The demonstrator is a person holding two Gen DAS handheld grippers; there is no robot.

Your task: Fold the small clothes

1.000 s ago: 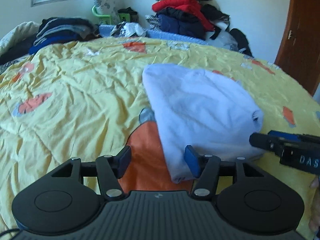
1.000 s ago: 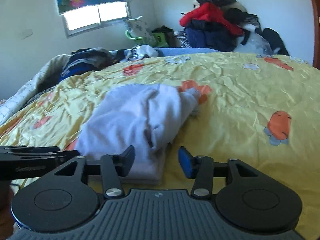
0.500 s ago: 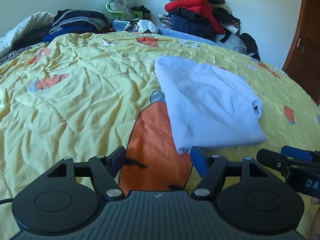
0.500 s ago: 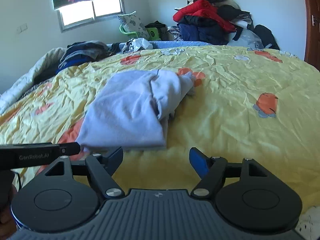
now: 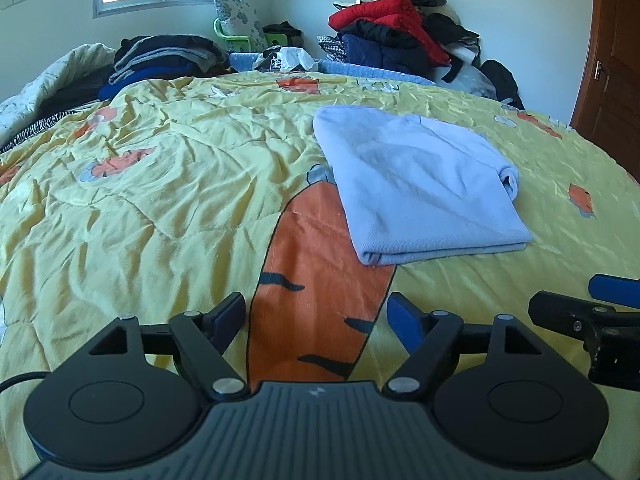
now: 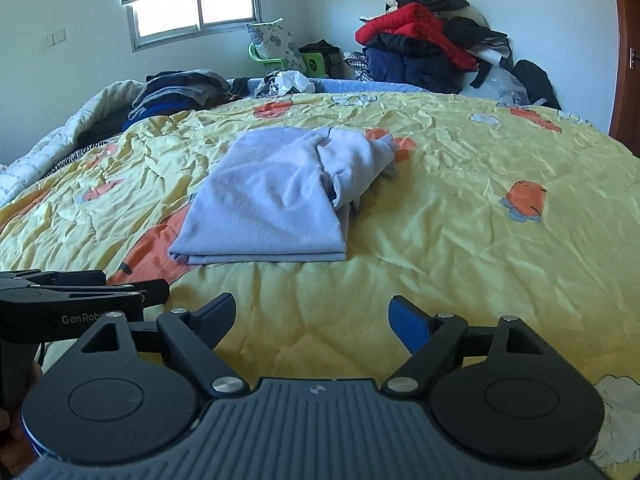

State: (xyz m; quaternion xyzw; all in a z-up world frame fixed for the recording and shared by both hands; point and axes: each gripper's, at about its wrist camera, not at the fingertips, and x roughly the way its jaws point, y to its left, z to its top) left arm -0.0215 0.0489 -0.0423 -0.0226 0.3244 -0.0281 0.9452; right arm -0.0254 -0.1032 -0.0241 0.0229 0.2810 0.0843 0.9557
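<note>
A pale blue garment [image 5: 416, 188] [image 6: 276, 196] lies folded in a flat rectangle on the yellow bedspread [image 5: 160, 200] [image 6: 460, 240]. A bunched sleeve end sticks out at its far right side. My left gripper [image 5: 316, 316] hangs short of the garment's near edge, over an orange carrot print; its jaws are opening and hold nothing. My right gripper [image 6: 312, 314] is also short of the garment, jaws opening, with only bedspread between them. Each gripper shows at the edge of the other's view: the right one [image 5: 588, 312], the left one [image 6: 84, 292].
A heap of red, navy and black clothes [image 5: 400, 36] [image 6: 428, 44] is piled at the far corner. Folded dark clothes [image 5: 160, 60] [image 6: 176, 92] lie at the far left of the bed. A brown door [image 5: 612, 60] stands at the right. A window [image 6: 196, 12] is behind.
Both grippers let go of the garment's near edge, drew back toward me and opened wider. The garment now lies flat and free on the bed.
</note>
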